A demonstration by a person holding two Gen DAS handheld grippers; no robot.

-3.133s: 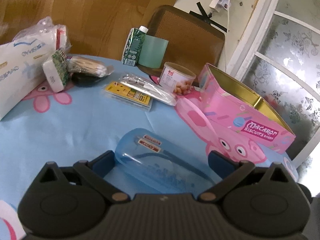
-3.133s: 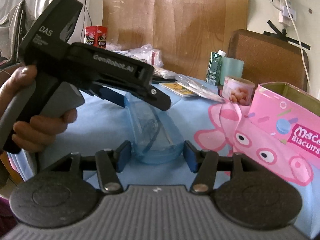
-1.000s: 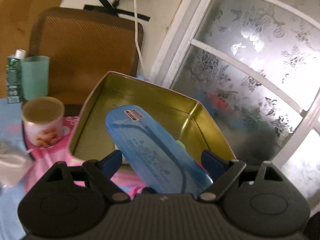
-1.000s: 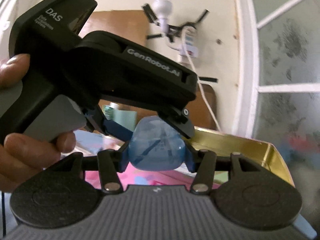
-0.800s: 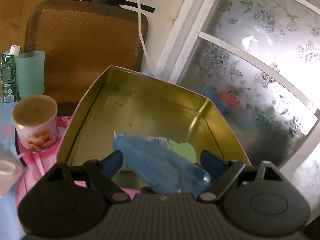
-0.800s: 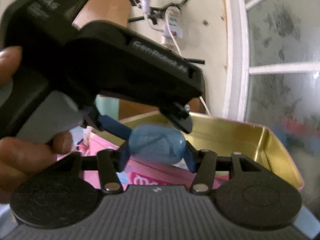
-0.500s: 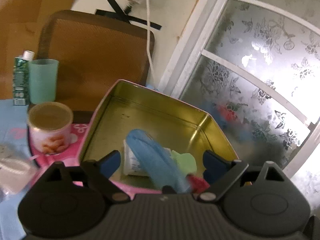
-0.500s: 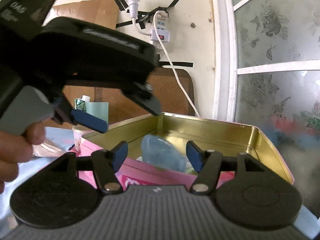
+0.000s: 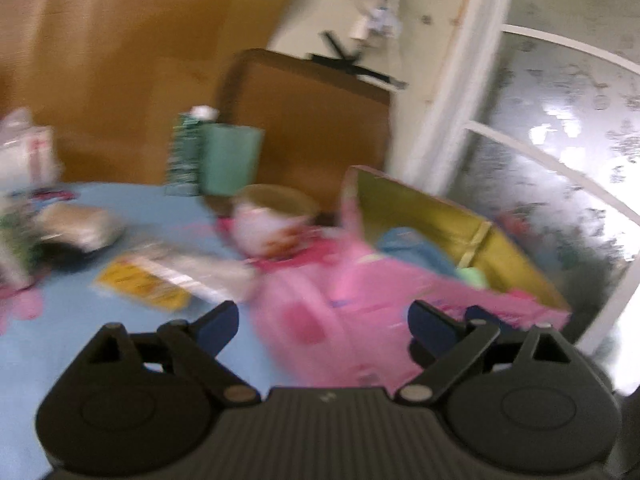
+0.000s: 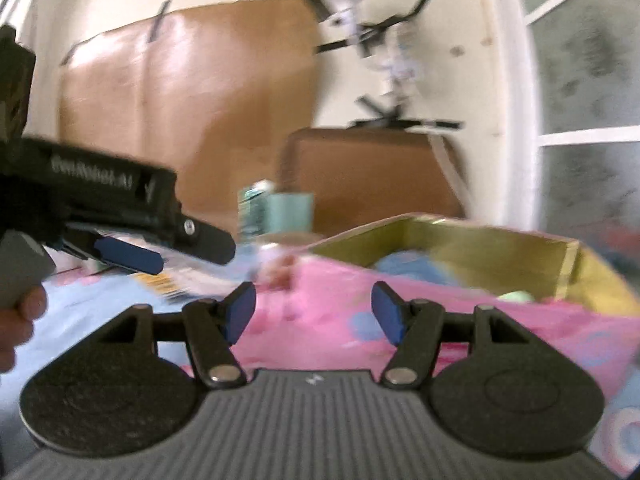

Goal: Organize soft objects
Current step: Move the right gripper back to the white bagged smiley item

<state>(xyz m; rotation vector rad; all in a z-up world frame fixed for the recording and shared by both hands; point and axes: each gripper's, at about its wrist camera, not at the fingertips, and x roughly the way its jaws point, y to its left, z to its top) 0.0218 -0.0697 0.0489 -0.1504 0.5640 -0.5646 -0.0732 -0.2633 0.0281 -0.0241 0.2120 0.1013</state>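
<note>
The blue soft pouch (image 9: 412, 248) (image 10: 408, 266) lies inside the pink biscuit tin (image 9: 420, 196) (image 10: 500, 240), next to a small green item (image 9: 474, 276). My left gripper (image 9: 324, 318) is off to the tin's left over the table; its jaws are opening and hold nothing. In the right wrist view the left gripper's blue fingers (image 10: 128, 256) hang at the left, held by a hand. My right gripper (image 10: 314, 312) stands open and empty in front of the tin's pink wall. Both views are blurred.
On the blue tablecloth (image 9: 80, 320) stand a snack can (image 9: 272, 224), a green cup (image 9: 232, 160) and a carton (image 9: 184, 152). A yellow packet (image 9: 140, 284) and wrapped items lie to the left. Behind are a brown chair back (image 9: 312, 120) and a frosted window (image 9: 560, 160).
Both grippers let go of the blue pouch, which dropped into the tin. The left gripper then swung left, away from the tin. The right gripper drew back slightly.
</note>
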